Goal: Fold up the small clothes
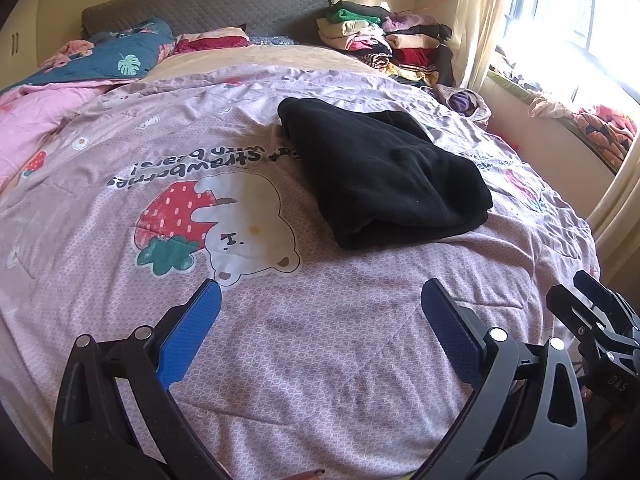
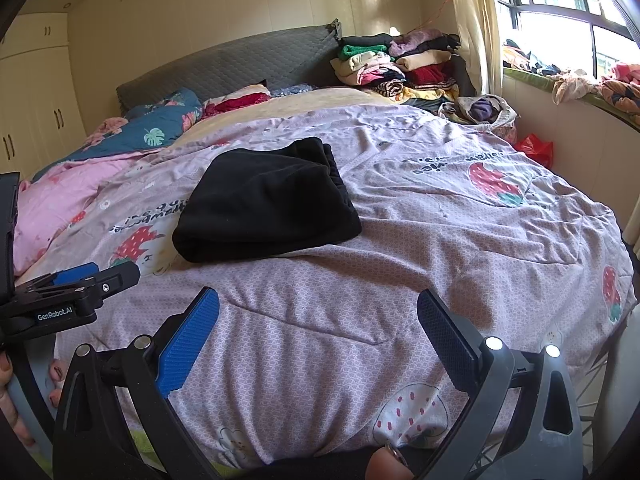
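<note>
A black garment [image 1: 380, 172] lies folded into a compact bundle on the pink bedspread [image 1: 320, 360]; it also shows in the right wrist view [image 2: 268, 204]. My left gripper [image 1: 320, 292] is open and empty, held above the bedspread near the bed's front, short of the garment. My right gripper [image 2: 318, 300] is open and empty too, also short of the garment. The right gripper shows at the right edge of the left wrist view [image 1: 592, 320]. The left gripper shows at the left edge of the right wrist view [image 2: 80, 284].
A pile of folded clothes [image 1: 392, 40] sits at the bed's far right corner by the grey headboard [image 1: 208, 8]. A blue leaf-print quilt [image 1: 108, 60] and pink bedding [image 1: 36, 120] lie far left. More clothes lie on the window ledge [image 2: 580, 80].
</note>
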